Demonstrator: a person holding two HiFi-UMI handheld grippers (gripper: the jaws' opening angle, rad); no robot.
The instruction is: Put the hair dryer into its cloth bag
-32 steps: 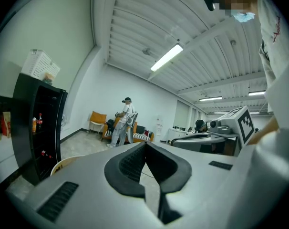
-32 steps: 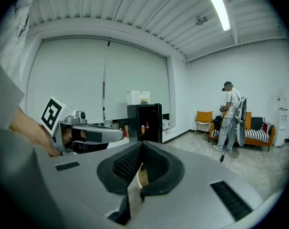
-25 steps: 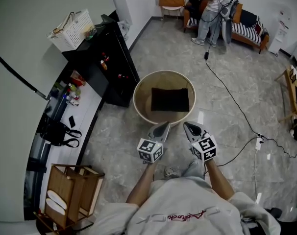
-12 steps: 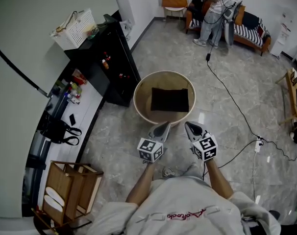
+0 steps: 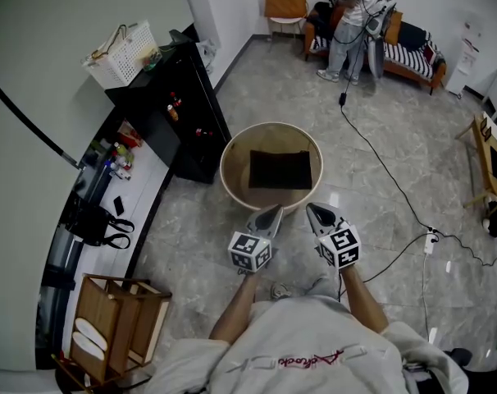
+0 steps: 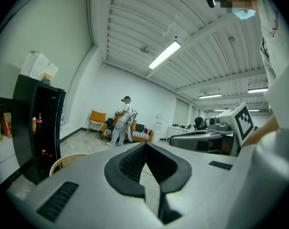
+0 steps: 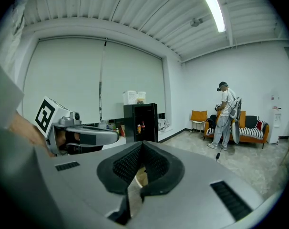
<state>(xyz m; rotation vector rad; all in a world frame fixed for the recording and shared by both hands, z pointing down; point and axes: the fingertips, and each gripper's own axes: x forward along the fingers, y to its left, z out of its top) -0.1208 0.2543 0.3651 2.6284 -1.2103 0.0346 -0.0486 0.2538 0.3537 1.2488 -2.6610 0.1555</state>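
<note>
A black cloth bag (image 5: 280, 170) lies flat on a round beige table (image 5: 232, 175) ahead of me in the head view. No hair dryer shows in any view. My left gripper (image 5: 271, 216) is held level just short of the table's near rim, jaws shut and empty. My right gripper (image 5: 317, 213) hangs beside it, also shut with nothing in it. In the left gripper view the left gripper (image 6: 145, 149) has its dark pads closed together, with the table's rim (image 6: 63, 160) low at the left. The right gripper (image 7: 142, 149) looks the same in its own view.
A black cabinet (image 5: 179, 113) with a white basket (image 5: 119, 52) on top stands left of the table. A wooden crate (image 5: 117, 322) sits at lower left. A black cable (image 5: 388, 179) runs across the floor at right. A person (image 5: 351, 19) stands by a sofa far back.
</note>
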